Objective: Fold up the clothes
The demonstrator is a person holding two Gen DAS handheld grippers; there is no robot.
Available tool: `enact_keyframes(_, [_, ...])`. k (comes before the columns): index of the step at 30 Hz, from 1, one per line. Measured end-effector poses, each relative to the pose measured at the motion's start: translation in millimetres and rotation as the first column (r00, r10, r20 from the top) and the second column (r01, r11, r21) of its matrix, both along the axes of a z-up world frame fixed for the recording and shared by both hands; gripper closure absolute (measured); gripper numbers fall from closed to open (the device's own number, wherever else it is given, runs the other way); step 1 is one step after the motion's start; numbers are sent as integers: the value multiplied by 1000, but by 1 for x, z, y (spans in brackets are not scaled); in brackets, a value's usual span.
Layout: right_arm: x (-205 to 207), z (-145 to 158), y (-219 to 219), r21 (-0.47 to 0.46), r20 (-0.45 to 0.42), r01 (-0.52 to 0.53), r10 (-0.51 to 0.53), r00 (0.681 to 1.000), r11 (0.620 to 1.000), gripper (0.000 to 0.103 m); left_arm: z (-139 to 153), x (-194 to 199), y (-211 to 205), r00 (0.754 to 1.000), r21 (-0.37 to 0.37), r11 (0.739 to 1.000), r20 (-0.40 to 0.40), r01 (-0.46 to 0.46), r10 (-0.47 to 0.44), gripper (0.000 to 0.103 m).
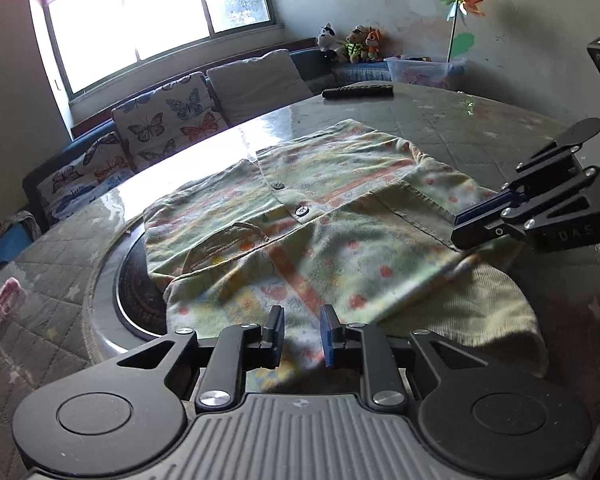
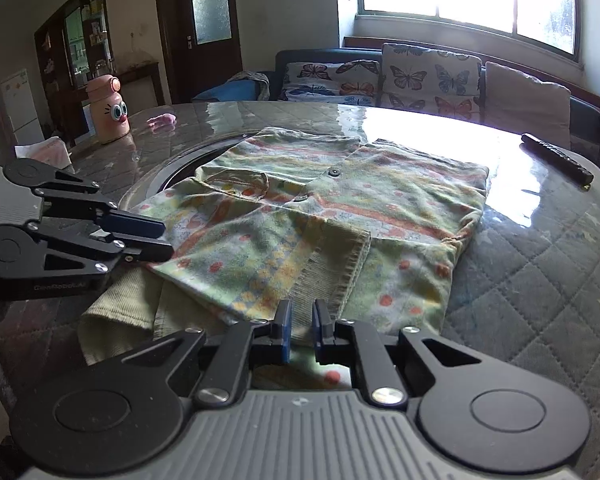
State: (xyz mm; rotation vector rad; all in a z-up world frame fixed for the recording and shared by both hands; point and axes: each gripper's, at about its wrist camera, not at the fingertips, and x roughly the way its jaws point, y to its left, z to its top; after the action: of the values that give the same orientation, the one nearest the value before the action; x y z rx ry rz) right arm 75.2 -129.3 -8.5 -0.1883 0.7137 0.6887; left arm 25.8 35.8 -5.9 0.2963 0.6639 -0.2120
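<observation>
A green and orange patterned buttoned shirt (image 1: 300, 216) lies partly folded on the round table, over a pale yellow ribbed garment (image 1: 480, 312). The shirt also shows in the right wrist view (image 2: 340, 216). My left gripper (image 1: 302, 334) hovers at the shirt's near edge with a small gap between its fingers, holding nothing. My right gripper (image 2: 302, 330) sits at the shirt's near hem, fingers slightly apart, with cloth under them. Each gripper shows in the other's view: the right (image 1: 472, 226) at the shirt's right edge, the left (image 2: 164, 238) at its left edge.
The round table (image 2: 540, 264) has a quilted cover and a glossy top. A dark remote (image 1: 358, 91) lies at the far side. A pink cartoon bottle (image 2: 108, 110) and a pink item (image 2: 162, 120) stand at the far left. A sofa with butterfly cushions (image 2: 420, 80) is behind.
</observation>
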Motion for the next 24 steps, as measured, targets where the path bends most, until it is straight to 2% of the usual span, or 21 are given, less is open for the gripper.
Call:
enact_keyframes(7, [-11,5,-11,-4,-4,0,0,1000,1000,92,8,-34,11,999,55,998,15,30,-31,79])
enact_keyframes(9, [-14,6,-13,-11,2,-1,1,1000,1000,92,5,-43,9,998,86,995,14,58,-59,71])
enact_keyframes(10, [-15,7,-14,-13,3,-2,2,1000,1000,92,2,-47,6,997,102,992,18,73,-75,61])
enact_keyframes(11, [-17,8,-16,-16,4,-2,2,1000,1000,92,0,-51,2,995,117,989,25,89,-93,57])
enact_keyframes(13, [-21,9,-19,-27,10,-2,2,1000,1000,91,-4,-56,-7,990,141,982,35,128,-134,57])
enact_keyframes(18, [-29,9,-27,-51,20,4,-3,1000,999,72,-10,-61,-29,973,191,962,83,196,-215,57])
enact_keyframes(22, [-36,9,-31,-62,30,-11,13,999,998,67,-7,-58,-37,961,165,959,119,230,-250,57])
enact_keyframes(24, [-40,9,-32,-75,38,-24,27,999,997,61,-5,-55,-40,956,152,958,132,242,-262,57])
